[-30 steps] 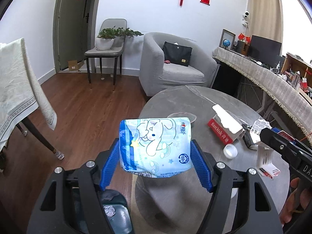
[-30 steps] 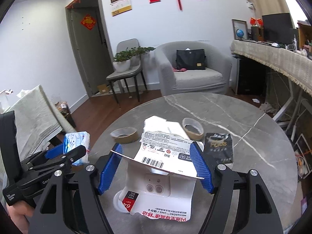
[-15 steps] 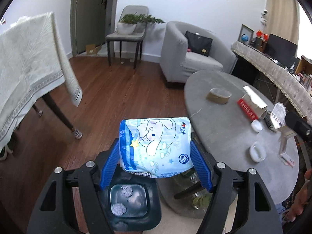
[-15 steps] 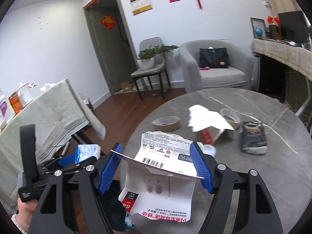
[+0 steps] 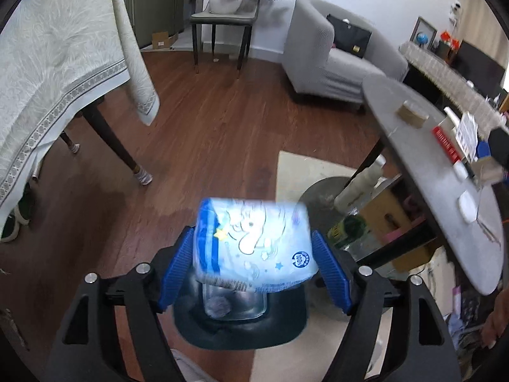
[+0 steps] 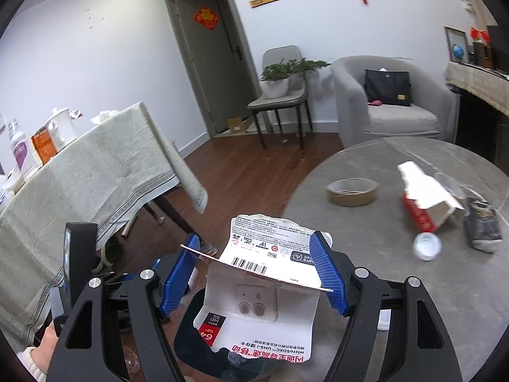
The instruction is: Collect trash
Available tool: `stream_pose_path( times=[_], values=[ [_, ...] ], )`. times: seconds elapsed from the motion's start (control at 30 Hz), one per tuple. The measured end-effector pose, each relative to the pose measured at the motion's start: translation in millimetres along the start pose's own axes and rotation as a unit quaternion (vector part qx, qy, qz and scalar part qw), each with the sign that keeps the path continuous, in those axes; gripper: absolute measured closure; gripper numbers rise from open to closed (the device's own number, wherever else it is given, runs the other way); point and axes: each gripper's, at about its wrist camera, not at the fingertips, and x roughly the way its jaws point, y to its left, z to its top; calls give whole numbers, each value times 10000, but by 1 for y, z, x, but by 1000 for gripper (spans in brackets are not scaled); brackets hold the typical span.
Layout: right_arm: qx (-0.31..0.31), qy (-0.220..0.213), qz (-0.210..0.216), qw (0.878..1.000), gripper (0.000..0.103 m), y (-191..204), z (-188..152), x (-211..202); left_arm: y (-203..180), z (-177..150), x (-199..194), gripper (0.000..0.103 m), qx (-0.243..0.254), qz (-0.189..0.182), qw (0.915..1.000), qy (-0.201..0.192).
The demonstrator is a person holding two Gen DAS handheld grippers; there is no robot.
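We see the left gripper poised over the dark round trash bin with a clear liner, its jaws having just been opening, and the soft light-blue cartoon-printed tissue pack sits blurred between the blue pads, looking loose rather than pinched. Our right gripper is clamped on the torn white cardboard memory-card package, with the grey marble round table at two o'clock.
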Motion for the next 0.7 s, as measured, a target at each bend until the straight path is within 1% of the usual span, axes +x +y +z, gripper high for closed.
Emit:
stream_pose_path(
  times=[0.1,0.2,0.43,0.6,0.7],
  values=[
    [-107,119,58,9999,30,14,-3,12,9,-1,-3,22,-1,-18,10000,-4],
    [-157,202,134,9996,30,22,-5,20,20,-1,-11,22,-61,4,9999,-110],
    [-319,498,318,9977,30,50,-14,48,47,1,-40,22,-298,3,9980,-559],
    [-414,766,418,9953,30,67,-24,69,64,4,-57,24,-509,-26,9952,-830],
    [-475,912,439,9937,30,75,-29,79,70,5,-64,28,-563,7,9941,-928]
  ],
)
